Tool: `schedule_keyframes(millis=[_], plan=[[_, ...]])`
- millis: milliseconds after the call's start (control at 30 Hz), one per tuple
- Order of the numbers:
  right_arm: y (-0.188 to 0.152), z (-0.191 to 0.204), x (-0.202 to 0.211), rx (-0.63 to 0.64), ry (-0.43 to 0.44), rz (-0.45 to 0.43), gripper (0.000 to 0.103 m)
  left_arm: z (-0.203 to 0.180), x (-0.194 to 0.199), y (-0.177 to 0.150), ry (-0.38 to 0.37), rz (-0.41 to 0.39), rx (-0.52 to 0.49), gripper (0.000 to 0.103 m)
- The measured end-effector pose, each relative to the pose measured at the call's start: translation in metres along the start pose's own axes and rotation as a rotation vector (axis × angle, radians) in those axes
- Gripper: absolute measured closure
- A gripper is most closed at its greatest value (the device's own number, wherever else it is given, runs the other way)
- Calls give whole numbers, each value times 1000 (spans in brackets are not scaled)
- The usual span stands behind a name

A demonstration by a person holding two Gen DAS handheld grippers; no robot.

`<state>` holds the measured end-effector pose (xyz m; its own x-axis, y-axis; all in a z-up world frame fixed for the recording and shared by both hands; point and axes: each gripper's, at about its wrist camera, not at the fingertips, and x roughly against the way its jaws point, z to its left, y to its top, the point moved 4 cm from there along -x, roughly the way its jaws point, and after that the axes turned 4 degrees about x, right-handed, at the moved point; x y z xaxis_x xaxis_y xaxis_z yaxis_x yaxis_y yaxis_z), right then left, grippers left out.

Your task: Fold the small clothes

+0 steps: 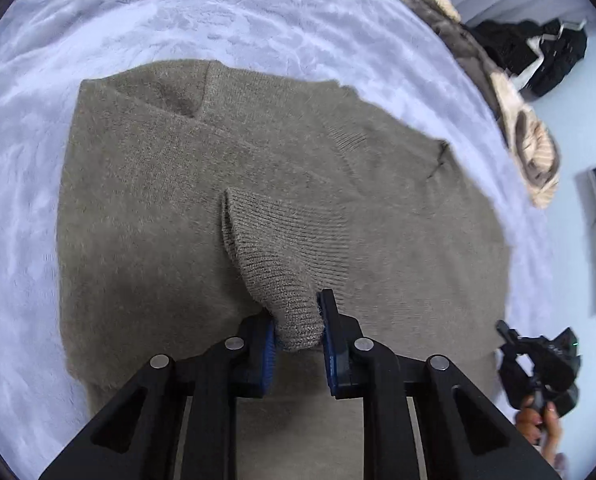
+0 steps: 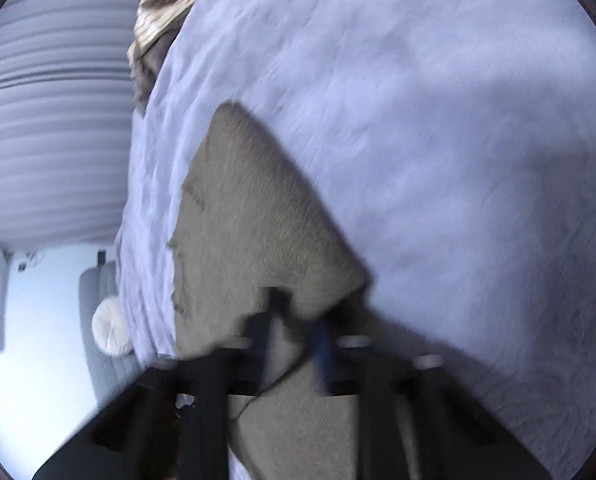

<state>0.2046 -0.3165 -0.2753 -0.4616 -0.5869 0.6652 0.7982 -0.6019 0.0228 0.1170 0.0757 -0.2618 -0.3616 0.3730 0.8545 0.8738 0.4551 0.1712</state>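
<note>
Knitted olive sweater (image 1: 157,208) lies on the lilac blanket (image 1: 217,12); left gripper (image 1: 298,332) pinches its ribbed cuff (image 1: 285,264). Right gripper (image 2: 295,332), at four o'clock, is closed; blur hides any hold.

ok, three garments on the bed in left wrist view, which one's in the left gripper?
The taupe knit sweater: left gripper pinches its ribbed cuff. The striped garment and black garment lie untouched at the far edge.

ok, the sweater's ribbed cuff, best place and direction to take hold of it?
Take the ribbed cuff at its open end, from the near edge of the sweater, one finger either side. It lies flat on the body with that end toward the near hem. The left gripper already pinches it there; gripping higher up would likely bunch the body fabric too.
</note>
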Motion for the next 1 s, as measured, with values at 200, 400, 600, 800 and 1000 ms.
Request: schedule_keyframes(millis=[200,400,600,800,1000], plan=[[12,15,16,292,-110,30,97,2,-1,-20,30,-8,-22,82],[13,-11,17,281,-111,62,98,11,7,-23,171,-65,-51,46],[5,-5,56,345,-187,0,68,28,35,-19,285,-124,-68,15],[22,-25,43,199,-61,54,56,23,29,-15,265,-123,-58,15],[19,-10,26,287,-72,116,86,13,9,-22,328,-105,-109,15]])
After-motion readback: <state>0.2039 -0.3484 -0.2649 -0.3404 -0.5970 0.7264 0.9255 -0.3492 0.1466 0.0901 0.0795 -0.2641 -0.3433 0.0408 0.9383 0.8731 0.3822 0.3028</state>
